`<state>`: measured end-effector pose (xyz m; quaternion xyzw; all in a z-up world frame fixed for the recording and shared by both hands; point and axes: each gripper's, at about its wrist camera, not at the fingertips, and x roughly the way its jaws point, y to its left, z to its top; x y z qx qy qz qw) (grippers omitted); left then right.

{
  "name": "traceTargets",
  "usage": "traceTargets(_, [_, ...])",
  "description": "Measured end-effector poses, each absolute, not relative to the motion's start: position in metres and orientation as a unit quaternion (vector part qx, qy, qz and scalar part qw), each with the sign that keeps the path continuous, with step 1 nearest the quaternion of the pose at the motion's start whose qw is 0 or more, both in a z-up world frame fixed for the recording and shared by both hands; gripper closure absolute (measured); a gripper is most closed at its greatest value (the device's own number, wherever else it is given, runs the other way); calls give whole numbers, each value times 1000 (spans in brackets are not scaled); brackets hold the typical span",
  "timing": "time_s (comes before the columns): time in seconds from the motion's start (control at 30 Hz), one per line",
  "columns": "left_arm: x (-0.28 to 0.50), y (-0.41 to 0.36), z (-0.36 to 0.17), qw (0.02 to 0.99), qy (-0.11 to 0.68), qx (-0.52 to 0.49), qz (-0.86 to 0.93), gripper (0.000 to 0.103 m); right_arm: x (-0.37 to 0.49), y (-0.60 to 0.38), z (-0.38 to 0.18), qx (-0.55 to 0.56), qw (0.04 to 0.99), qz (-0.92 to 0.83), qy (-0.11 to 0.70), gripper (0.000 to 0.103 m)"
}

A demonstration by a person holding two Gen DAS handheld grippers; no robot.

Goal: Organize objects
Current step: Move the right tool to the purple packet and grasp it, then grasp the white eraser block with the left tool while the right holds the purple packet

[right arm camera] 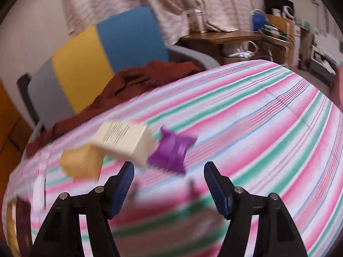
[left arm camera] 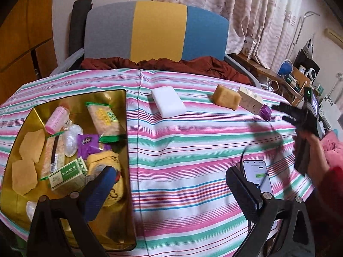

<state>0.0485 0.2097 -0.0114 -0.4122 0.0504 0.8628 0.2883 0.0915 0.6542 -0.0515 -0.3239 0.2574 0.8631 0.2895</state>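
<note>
1. Right gripper (right arm camera: 168,182) is seen with its jaws spread wide and nothing between them, poised low over the striped cloth (right arm camera: 268,128). The right view is motion-blurred.
2. Nearest ahead of it lies the purple packet (right arm camera: 171,152), flat on the cloth and touching the cream box (right arm camera: 126,140). It is judged light, crinkly and slippery; a pinch across its flat middle would be safest, since the serrated ends may fold.
3. The cream box is judged to be light, stiff cardboard that would crush under hard squeezing. Its two long side faces are the hold to take.
4. Just beyond the box sits the tan block (right arm camera: 82,163), near it but whether touching cannot be told. It looks solid, heavier and possibly waxy, like soap; a firm grip across the narrow width is advised.
5. Left gripper (left arm camera: 169,189) is held wide apart and empty, one finger over the gold tray (left arm camera: 120,98), the other by a phone (left arm camera: 256,173).
6. The tray already holds many small packets and boxes.
7. Farther off, the white block (left arm camera: 168,101) lies alone mid-cloth; it is judged rigid and smooth.
</note>
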Motion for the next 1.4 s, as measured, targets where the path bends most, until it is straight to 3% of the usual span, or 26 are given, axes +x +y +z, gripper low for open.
traceTargets(0.23, [47,219,-15,285,65,-414,862,0,64,692,-60,-321,323,843,285,35])
traceTargets(0.47, [41,227,-18,283,63,-420,860,0,54,700,-82,-345,282,843,301,41])
traceTargets(0.57, [41,235,-17,287,69,-415,860,0,52,695,-88,-348,284,846,288,56])
traceTargets(0.67, [38,243,-15,290,72,-413,861,0,51,693,-96,-356,279,843,291,61])
traceTargets(0.97, [12,272,-19,281,59,-422,860,0,78,670,-95,-327,281,859,277,65])
traceTargets(1.4, [-73,339,-47,220,66,-452,862,0,91,598,-71,-287,273,904,161,65])
